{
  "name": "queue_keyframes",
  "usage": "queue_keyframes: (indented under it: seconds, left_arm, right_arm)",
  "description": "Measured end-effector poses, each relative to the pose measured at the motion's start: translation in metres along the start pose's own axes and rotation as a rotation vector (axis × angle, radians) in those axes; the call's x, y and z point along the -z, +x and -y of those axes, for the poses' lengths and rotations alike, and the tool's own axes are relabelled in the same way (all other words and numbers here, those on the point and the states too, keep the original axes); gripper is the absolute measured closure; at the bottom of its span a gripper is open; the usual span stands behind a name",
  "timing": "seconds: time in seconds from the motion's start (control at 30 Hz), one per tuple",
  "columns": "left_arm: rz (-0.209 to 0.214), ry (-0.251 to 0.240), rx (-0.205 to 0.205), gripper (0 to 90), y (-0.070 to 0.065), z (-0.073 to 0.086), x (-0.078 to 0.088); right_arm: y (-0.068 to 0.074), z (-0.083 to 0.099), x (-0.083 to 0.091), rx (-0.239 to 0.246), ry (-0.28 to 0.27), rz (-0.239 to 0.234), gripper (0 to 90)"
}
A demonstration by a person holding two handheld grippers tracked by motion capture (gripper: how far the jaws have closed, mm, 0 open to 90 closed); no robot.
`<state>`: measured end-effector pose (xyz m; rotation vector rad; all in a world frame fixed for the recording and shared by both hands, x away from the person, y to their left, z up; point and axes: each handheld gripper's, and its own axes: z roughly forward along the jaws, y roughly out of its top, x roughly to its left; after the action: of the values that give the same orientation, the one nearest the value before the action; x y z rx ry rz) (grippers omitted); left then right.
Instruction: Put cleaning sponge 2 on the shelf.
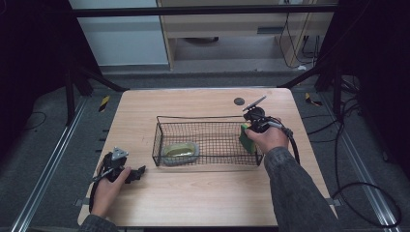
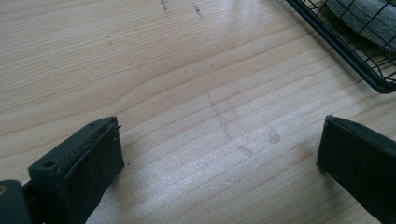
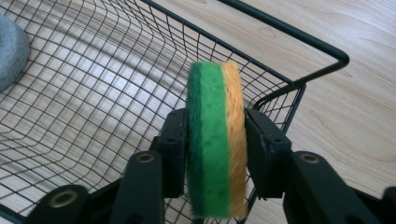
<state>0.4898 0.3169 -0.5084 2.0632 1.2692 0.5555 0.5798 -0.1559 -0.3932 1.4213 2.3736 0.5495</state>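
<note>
A person seated at a wooden table (image 1: 203,193) is working with 2 hand-held grippers. The right gripper (image 1: 251,129) is pinching a sponge (image 3: 217,140) with a green scouring layer and a yellow-orange layer, holding it on edge between its 2 black jaws, which are pressing against the sponge's flat faces. In the high view the sponge (image 1: 247,137) is sitting at the right end of a black wire basket (image 1: 208,118), at the level of its rim; the right gripper view is showing it over the basket's inside near a corner (image 3: 322,51), with the mesh floor below.

Inside the basket, toward its left end, a grey-rimmed, yellowish-green object (image 1: 180,152) is lying on the mesh; what it is cannot be told.

The left gripper (image 1: 138,173) is resting low over the table near its front left edge, well apart from the basket's left end. Its jaws are standing spread wide with bare wood between them, and a corner of the basket (image 2: 373,79) is showing at the upper right of the left gripper view.
</note>
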Motion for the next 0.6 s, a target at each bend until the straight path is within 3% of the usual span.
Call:
queue_keyframes:
  seconds: [0.6]
  left_arm:
    - [0.001,0.000,-0.003,0.0,0.000,0.000,0.000]
  right_arm:
    - [0.024,-0.007,0.006,0.022,-0.016,-0.067,50.0]
